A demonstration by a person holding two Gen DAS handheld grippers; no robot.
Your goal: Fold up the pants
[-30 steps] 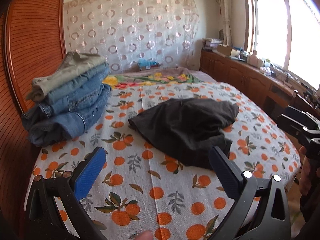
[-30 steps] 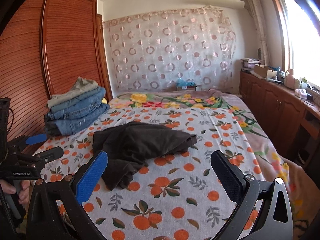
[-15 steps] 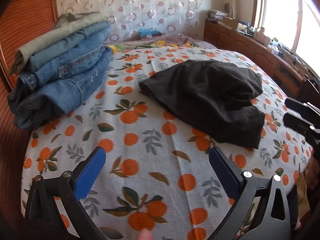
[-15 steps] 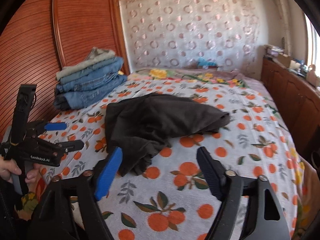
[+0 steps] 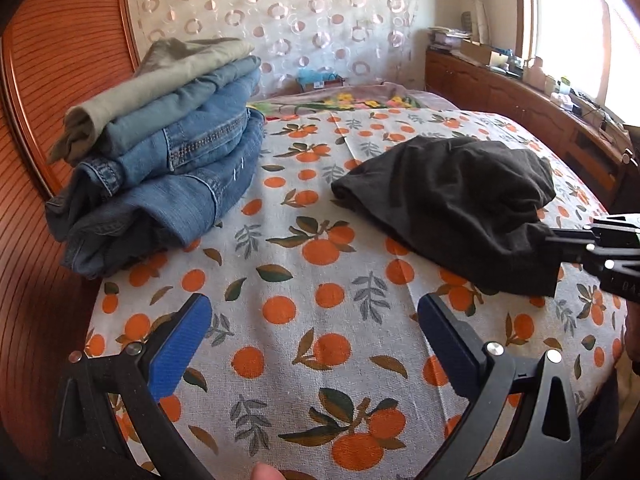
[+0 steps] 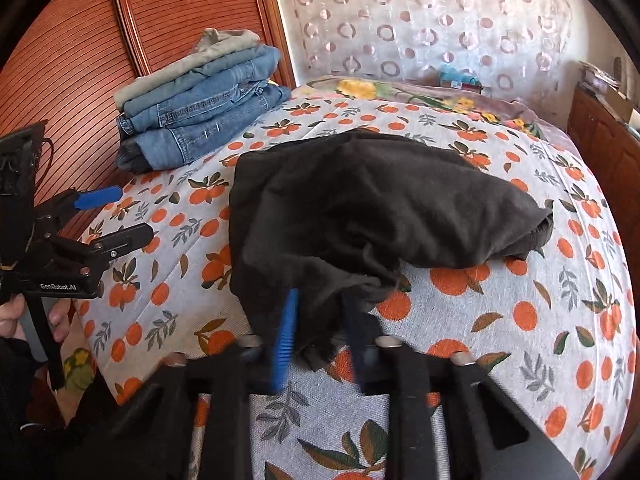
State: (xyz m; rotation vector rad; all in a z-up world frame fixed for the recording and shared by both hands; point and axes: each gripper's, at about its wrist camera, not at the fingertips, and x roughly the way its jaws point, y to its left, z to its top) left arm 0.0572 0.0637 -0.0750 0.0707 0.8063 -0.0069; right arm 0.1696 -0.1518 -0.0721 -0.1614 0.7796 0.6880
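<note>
Your right tongs (image 6: 320,320) have just been closing on the near edge of the black pants (image 6: 360,208) crumpled on the bed (image 6: 540,320) (left tongs (image 5: 316,336) gape empty), so lifting may drag only one layer.

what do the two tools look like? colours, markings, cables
Both are black plastic handheld frames with two fingers and silver bolts at the pivots. The left tool has ribbed blue pads on the inner faces; the right tool has the same blue pads. The right wrist view shows white "GenRobot.AI" lettering on the left tool's body and a thin dark cable looping at its top.
</note>
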